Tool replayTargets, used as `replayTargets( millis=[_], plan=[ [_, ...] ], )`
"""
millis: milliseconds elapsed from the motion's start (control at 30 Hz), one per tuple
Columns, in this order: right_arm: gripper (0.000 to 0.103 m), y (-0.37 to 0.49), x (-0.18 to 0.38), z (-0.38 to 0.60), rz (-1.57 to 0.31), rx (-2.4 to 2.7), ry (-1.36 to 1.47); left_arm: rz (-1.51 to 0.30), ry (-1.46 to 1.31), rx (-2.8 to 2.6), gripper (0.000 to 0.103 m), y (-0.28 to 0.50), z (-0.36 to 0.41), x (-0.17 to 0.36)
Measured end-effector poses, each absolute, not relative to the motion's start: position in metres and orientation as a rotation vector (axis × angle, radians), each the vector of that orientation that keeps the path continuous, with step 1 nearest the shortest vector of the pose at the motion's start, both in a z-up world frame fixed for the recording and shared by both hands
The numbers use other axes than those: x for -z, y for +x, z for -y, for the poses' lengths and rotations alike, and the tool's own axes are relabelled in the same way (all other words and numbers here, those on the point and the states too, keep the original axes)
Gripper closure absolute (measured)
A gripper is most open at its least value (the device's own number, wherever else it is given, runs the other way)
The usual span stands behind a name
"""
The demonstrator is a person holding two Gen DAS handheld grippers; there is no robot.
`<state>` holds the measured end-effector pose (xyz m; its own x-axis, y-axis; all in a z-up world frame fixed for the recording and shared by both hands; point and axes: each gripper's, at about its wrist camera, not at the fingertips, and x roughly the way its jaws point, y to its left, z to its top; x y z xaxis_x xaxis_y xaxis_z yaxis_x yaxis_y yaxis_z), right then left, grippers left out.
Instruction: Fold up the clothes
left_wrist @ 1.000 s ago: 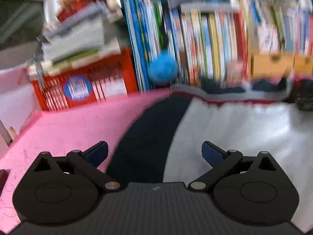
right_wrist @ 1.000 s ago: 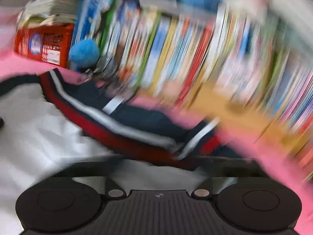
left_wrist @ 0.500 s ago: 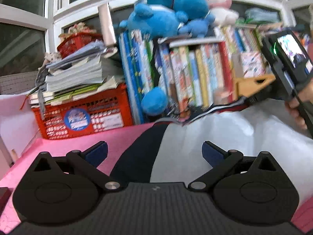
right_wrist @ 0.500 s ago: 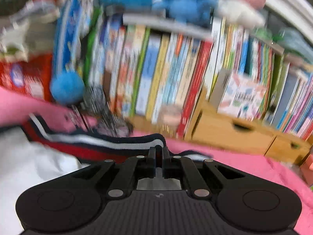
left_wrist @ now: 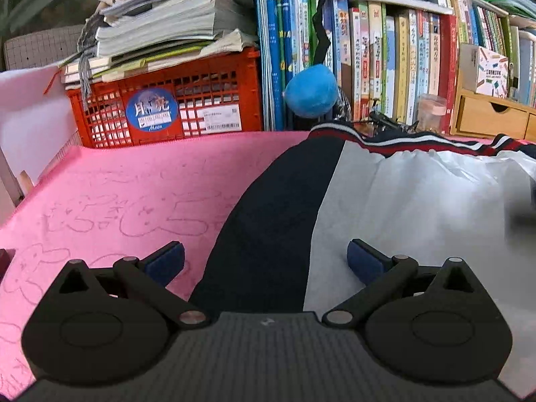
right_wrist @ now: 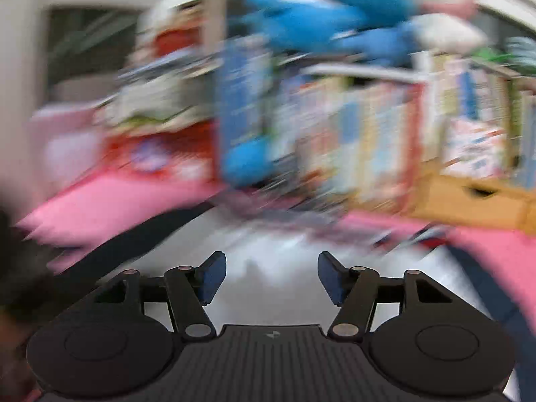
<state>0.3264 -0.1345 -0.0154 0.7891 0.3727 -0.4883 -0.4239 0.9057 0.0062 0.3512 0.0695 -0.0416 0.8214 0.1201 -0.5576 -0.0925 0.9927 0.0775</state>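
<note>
Meanwhile, a white garment point(left_wrist: 418, 201) with a navy side panel and red-striped trim lies spread on the pink table cover point(left_wrist: 117, 184), in front of the red crate point(left_wrist: 167, 100) and to its right. The left gripper point(left_wrist: 264, 261) hovers over the navy panel, jaws wide apart and empty. The right gripper point(right_wrist: 271, 278), in a badly blurred view, hangs above the white cloth with jaws apart, holding nothing.

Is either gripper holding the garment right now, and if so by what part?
Nothing is held. The left gripper and the right gripper both have their jaws open and empty above the garment.
</note>
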Motion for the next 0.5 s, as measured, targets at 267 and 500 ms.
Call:
replayTargets(
  millis=[267,500],
  plan=[
    [0.097,0.29,0.059,0.244,-0.614,-0.025,-0.105,-0.659,0.004,-0.101,0.0,0.359,-0.082,0.045],
    [0.084,0.263,0.04,0.319,-0.533,0.176,-0.044,-0.656,0.027,-0.115,0.0,0.361,-0.08,0.043]
  ],
)
